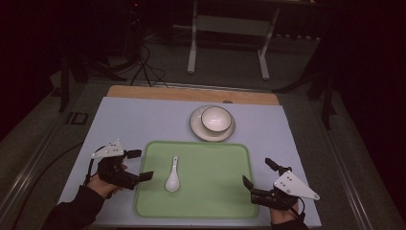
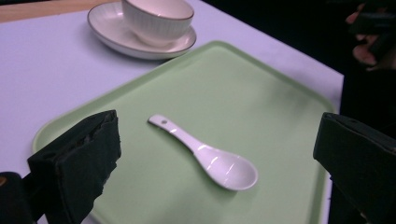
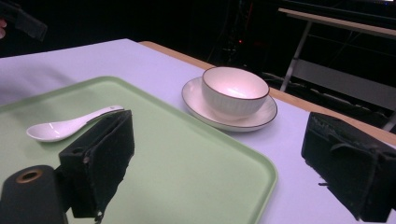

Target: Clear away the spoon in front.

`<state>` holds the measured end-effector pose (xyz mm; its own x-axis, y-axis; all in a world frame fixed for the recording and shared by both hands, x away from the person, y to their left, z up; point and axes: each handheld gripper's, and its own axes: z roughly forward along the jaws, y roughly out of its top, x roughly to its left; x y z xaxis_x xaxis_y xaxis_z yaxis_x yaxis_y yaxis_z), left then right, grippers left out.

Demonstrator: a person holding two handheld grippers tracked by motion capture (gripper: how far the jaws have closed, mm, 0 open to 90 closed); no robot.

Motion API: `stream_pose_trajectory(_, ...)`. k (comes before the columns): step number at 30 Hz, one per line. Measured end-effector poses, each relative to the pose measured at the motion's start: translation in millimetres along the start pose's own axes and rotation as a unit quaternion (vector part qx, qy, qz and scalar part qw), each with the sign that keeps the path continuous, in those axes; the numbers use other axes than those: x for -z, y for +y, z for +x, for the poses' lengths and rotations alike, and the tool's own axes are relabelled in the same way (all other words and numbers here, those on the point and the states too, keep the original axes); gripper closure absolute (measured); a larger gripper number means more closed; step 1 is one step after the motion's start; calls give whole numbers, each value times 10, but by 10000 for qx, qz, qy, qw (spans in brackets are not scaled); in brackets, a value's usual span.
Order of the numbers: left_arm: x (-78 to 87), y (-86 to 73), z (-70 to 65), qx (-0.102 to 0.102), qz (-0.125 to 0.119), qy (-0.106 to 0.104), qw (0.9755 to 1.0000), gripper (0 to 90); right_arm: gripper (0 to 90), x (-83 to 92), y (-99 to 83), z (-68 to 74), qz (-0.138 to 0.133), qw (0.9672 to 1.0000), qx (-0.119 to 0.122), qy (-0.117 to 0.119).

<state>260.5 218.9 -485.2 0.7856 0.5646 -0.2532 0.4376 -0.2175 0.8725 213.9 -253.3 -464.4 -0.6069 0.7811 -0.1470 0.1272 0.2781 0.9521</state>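
dim room, lit table, sharp focus

A white spoon (image 1: 172,175) on a pale green tray (image 1: 215,191); a white, dark-rimmed ribbed bowl (image 1: 215,119) on a matching saucer (image 1: 197,128); a lavender table (image 1: 143,120); black jaws.

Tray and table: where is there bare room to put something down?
The green tray is bare right of the spoon, up to the right claw. The lilac table cover is bare left of the saucer that holds the bowl. It is tighter between the left claw and the spoon.
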Motion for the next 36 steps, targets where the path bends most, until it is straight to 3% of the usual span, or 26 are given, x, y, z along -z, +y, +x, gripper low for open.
stream_pose_trajectory(10,-7,-164,4,77,-90,142,9998,0,95,-4,-32,-7,60,10000,-3,38)
stream_pose_trajectory(19,-46,-277,-8,-140,-203,514,9984,0,95,-51,-106,-23,255,9995,-60,170)
stream_pose_trajectory(27,-80,-299,5,-155,-321,701,9969,0,95,-81,-139,-50,314,9992,-148,221)
stream_pose_trajectory(36,-110,-297,-6,-168,-300,658,9972,0,95,-90,-149,-62,350,9989,-186,233)
